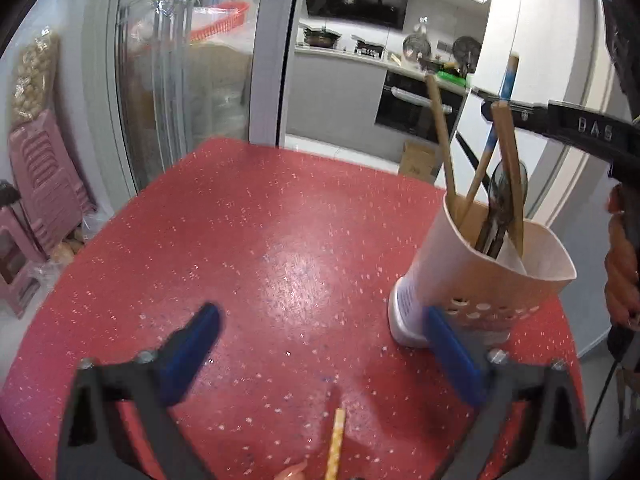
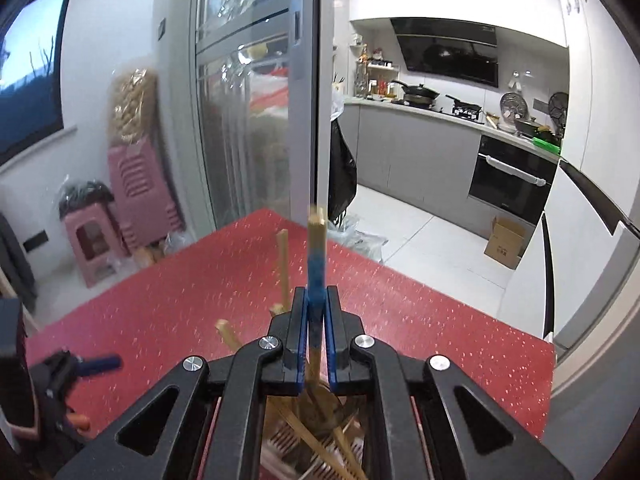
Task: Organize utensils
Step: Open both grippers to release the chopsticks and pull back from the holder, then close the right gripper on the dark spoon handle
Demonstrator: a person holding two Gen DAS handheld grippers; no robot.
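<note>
Chopstick (image 2: 316, 268) w/ a blue band is pinched between my right gripper's (image 2: 315, 320) blue pads (image 2: 330, 344), jaws narrow, clamped tight on it approx at the blue part. It stands near upright, top end poking above the tips, lower end running down into the holder (image 1: 472, 280) under the gripper. From the left wrist cam I see the same stick (image 1: 505, 92) slanting up out of the holder, w/ the right gripper (image 1: 490, 109) reaching in from the right side and gripping it high up.

Holder is a pinkish-white cup w/ holes near the base, standing upright on the red table (image 1: 260, 240) close to its right edge. Inside it: two plain wood chopsticks (image 1: 440, 136) leaning at diff angles, plus a dark spoon (image 1: 505, 188) bowl-up. Right cam looks down into it past the fingers and shows more wood sticks (image 2: 344, 448) crossed at the bottom; blurry, can't count them.

My left gripper (image 1: 320, 344) hangs low over the near part of the table, jaws wide apart, nothing between them. Its right pad (image 1: 452, 356) sits just beside the holder's base; touching or not, can't tell. Right cam catches the left gripper (image 2: 86, 365) at the table's left side.

One more stick, yellow-patterned (image 1: 336, 440), lies flat on the table at the near edge, between the left fingers and below them in view. Something pinkish (image 1: 292, 473) is next to its near end, too cut off to ID.
</note>
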